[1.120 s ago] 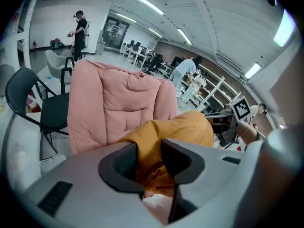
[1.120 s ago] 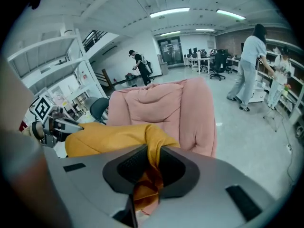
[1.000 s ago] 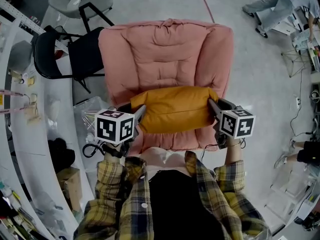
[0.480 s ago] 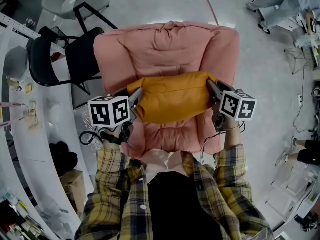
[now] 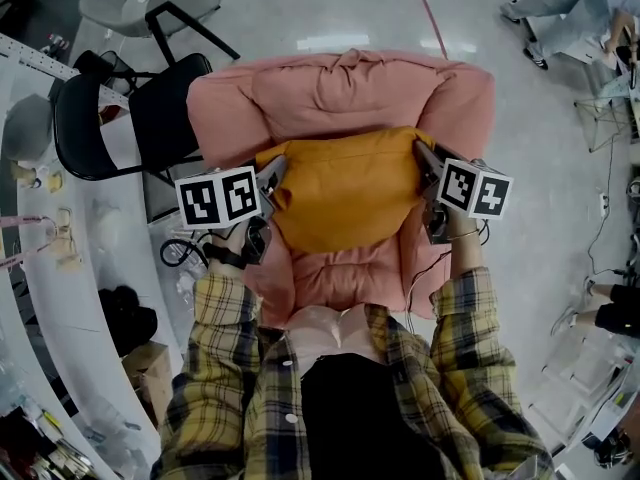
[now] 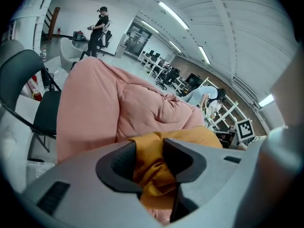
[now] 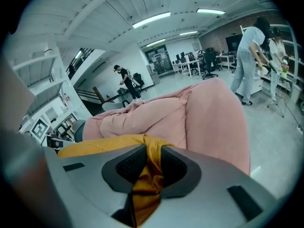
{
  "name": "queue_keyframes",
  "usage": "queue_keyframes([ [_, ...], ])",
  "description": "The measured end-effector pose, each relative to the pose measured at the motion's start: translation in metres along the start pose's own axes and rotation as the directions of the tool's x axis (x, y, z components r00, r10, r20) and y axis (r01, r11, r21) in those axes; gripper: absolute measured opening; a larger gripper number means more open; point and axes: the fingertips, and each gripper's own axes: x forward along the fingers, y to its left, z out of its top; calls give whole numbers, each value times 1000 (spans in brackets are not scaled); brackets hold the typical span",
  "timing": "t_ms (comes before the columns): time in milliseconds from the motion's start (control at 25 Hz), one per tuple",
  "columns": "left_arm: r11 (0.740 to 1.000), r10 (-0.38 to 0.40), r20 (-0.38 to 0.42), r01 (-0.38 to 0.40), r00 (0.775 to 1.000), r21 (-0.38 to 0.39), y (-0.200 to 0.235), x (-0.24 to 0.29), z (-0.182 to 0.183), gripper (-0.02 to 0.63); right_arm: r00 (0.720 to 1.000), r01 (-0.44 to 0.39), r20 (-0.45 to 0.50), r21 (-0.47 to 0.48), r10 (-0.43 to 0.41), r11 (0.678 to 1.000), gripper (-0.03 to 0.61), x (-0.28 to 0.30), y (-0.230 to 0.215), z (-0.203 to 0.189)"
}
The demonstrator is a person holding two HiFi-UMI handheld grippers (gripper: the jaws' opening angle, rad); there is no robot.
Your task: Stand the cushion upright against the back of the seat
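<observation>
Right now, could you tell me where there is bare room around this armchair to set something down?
Bare: the strip of pink seat between the orange cushion and the person, and the grey floor right of the armchair. Crowded: the left side, where a black chair and a cluttered white bench stand close.

This is a big open work room, part office and part lab. Rows of desks with office chairs are seen far back in the left gripper view. Long ceiling lights are hung overhead. A curved white tabletop with small things on it is seen at the left of the head view, and a shiny grey floor at its top. White racks are stood at the right of the left gripper view.
</observation>
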Motion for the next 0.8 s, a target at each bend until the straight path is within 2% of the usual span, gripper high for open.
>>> queue_keyframes([
  [320, 1000, 2, 11, -2, 1000, -14, 11, 22, 18, 172, 999, -33, -19, 28, 34, 999, 78, 24, -12, 12],
  [520, 1000, -2, 33, 2, 999, 8, 10, 9, 22, 194, 998, -51, -34, 32, 52, 998, 91, 11, -8, 13],
  [800, 998, 12, 54, -15, 998, 55, 6, -6, 27, 240, 999, -25, -25, 37, 26, 999, 131, -19, -9, 17],
])
